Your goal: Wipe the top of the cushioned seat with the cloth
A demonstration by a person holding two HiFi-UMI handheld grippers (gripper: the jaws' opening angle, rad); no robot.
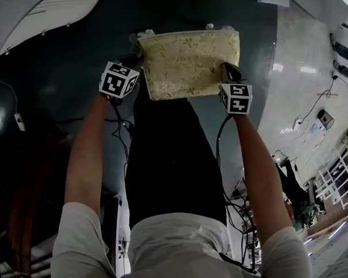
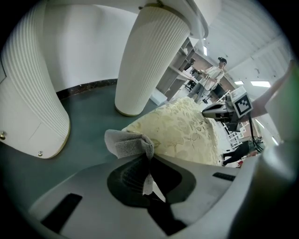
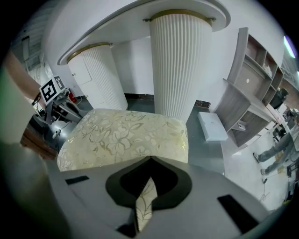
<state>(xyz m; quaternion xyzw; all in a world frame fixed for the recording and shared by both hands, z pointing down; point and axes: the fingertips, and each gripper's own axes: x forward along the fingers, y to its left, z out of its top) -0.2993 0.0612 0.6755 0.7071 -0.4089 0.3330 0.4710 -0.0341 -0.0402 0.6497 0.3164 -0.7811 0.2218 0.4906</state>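
The cushioned seat point(image 1: 188, 63) is a cream, flower-patterned square pad over the dark floor. My left gripper point(image 1: 135, 63) is at its left edge, and in the left gripper view the left gripper point(image 2: 148, 159) is shut on a folded grey cloth point(image 2: 128, 142) that sticks out just short of the seat point(image 2: 184, 130). My right gripper point(image 1: 229, 74) is at the seat's right edge. In the right gripper view the right gripper point(image 3: 149, 182) is shut on a strip of the seat's patterned fabric, with the seat's top point(image 3: 124, 135) spread out beyond it.
Two white fluted columns point(image 3: 176, 60) point(image 3: 97, 79) rise behind the seat under a curved white counter. A white box point(image 3: 212, 126) lies on the dark green floor point(image 2: 88, 112) beside grey shelving point(image 3: 252, 98). People stand far off point(image 2: 216, 74). Cables run along the floor point(image 1: 311, 115).
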